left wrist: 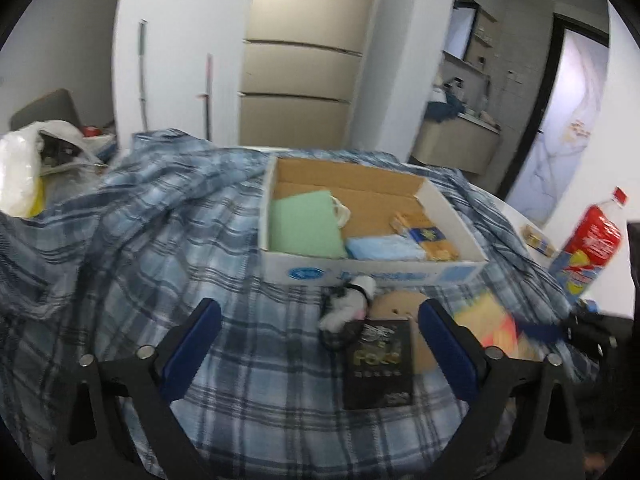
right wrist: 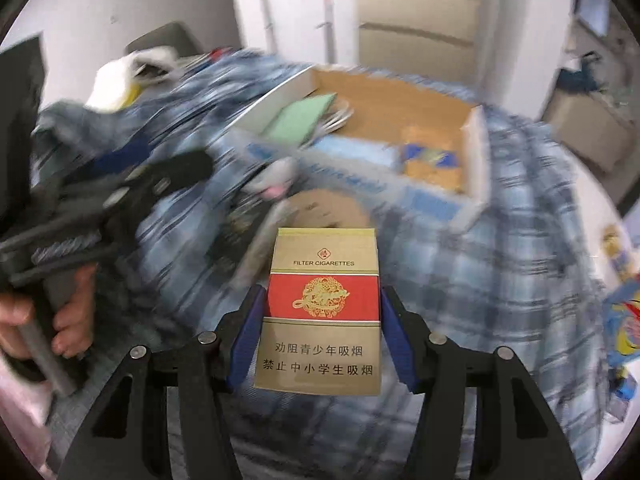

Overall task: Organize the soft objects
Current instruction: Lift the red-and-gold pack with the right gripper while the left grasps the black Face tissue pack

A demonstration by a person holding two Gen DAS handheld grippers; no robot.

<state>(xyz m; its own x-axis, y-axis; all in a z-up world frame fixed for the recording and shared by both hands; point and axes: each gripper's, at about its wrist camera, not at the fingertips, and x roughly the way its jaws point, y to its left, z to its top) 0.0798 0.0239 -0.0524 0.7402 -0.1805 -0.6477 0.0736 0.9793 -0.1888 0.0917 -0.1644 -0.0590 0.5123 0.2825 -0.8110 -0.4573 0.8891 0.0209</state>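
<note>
Right fingers: I have the right gripper (right wrist: 322, 320) clamped on the gold-and-red cardboard cigarette pack (right wrist: 322, 312), one blue pad on each long side, the pack upright and lifted clear of the cloth.
Left fingers: my left gripper (left wrist: 320, 332) hangs with its fingers wide apart and nothing between them, above the blue-and-white plaid blanket (left wrist: 160, 240) that covers the worktop.
Under the left fingers: a black rectangular pack with gold lettering (left wrist: 378, 364) lies flat on the blanket, overlapping a round tan plush piece (left wrist: 400, 304); a small black-and-white plush toy (left wrist: 352, 304) lies just beside it, against the box front.
Box: the shallow white cardboard box with a brown inside (left wrist: 376, 276) already holds a green flat pad (left wrist: 304, 226), a light-blue folded cloth (left wrist: 384, 248) and an orange-and-blue packet (left wrist: 430, 240).
Step in hand: I judge this to be the carry, the pack held and heading for the box.
Next move: bring the pack over the bare brown floor at the back of the box, lower it, then part the fingers; the right view is blurred, so I'd slow down first.
Left side next: the toy looks the likeliest pick.
</note>
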